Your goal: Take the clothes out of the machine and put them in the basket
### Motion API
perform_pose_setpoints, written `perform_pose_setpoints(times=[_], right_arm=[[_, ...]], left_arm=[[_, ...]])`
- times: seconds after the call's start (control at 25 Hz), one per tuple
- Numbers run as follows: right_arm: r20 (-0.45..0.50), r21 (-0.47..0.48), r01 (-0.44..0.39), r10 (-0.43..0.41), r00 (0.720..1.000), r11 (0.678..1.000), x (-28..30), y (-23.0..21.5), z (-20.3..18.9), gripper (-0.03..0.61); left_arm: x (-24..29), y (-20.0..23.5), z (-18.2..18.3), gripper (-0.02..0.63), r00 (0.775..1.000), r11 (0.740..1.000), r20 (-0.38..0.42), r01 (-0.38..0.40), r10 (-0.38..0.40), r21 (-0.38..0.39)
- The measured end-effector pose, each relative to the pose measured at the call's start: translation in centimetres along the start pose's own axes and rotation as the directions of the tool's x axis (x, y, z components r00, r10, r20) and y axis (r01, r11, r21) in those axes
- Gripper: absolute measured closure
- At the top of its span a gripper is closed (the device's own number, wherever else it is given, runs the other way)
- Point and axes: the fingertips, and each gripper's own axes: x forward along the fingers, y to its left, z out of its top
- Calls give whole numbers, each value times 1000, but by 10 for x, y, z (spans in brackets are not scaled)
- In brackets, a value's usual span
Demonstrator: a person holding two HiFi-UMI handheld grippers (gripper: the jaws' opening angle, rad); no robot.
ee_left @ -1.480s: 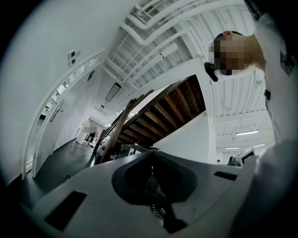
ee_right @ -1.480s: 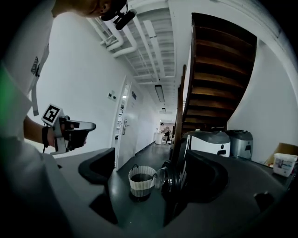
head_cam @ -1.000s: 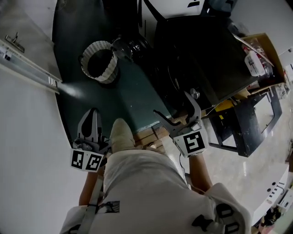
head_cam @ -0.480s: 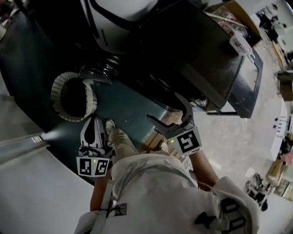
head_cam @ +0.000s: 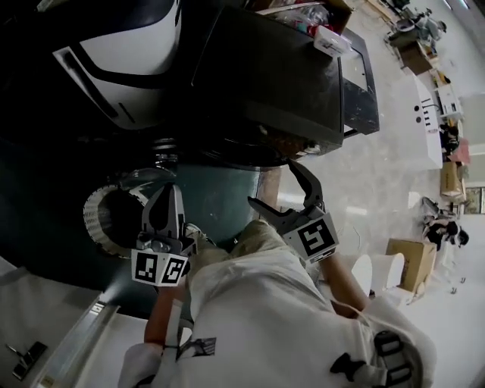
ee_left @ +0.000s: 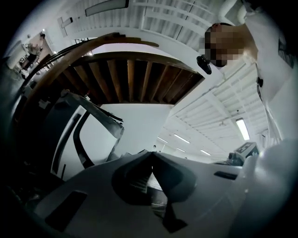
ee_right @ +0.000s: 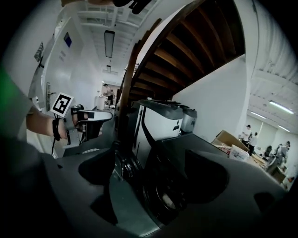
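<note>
A white ribbed basket [head_cam: 97,227] stands on the dark floor at the left of the head view, and it looks empty. My left gripper [head_cam: 171,191] is just right of it with its jaws pressed together on nothing. In its own view that gripper [ee_left: 151,155] points up at the ceiling. The right gripper [head_cam: 271,183] stands open in front of the dark machine [head_cam: 265,76]. Seen from the right gripper [ee_right: 151,158], the machine's round door [ee_right: 163,200] lies between the jaws. No clothes show anywhere.
A white and black appliance [head_cam: 125,45] stands left of the dark machine. Boxes [head_cam: 322,19] rest on the machine's top. A cardboard box [head_cam: 409,261] sits on the pale floor at the right. A wooden stair underside [ee_left: 130,74] hangs overhead.
The head view has swung round: the basket has slid from upper left to mid left, and the machine now fills the top. The left gripper has risen. Neither gripper's jaws have changed.
</note>
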Motion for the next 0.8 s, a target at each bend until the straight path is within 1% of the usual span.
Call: perform_pose_setpoints(times=[0.12, 0.2, 0.32, 0.44, 0.52, 0.56, 0.64, 0.72, 0.8], right_arm=[[-5, 59, 88, -88, 996, 994, -9, -10, -2, 121], [-13, 115, 149, -149, 989, 982, -21, -16, -12, 121], [-45, 202, 245, -241, 970, 948, -43, -27, -36, 121], [-66, 228, 310, -303, 951, 923, -64, -35, -59, 121], [-58, 272, 323, -320, 946, 907, -73, -36, -76, 121], [-57, 291, 319, -317, 947, 902, -73, -36, -86, 121], [-66, 288, 300, -293, 954, 910, -64, -38, -113, 121], [-83, 261, 284, -272, 959, 922, -41, -38, -143, 121], [-107, 242, 279, -261, 959, 929, -11, -36, -177, 121]], left_arm=[[26, -13, 3, 601, 992, 994, -71, 104, -103, 12], [39, -27, -3, 601, 978, 986, -127, 169, -165, 15], [58, -54, -20, 601, 943, 964, -215, 264, -255, 13], [76, -82, -40, 601, 909, 945, -279, 328, -309, 21], [83, -98, -52, 601, 894, 931, -298, 362, -333, 45], [86, -104, -59, 601, 891, 925, -298, 375, -343, 55], [90, -105, -78, 601, 888, 919, -292, 389, -356, 61], [93, -88, -111, 601, 885, 918, -295, 392, -360, 54], [96, -59, -155, 601, 887, 922, -297, 384, -353, 50]])
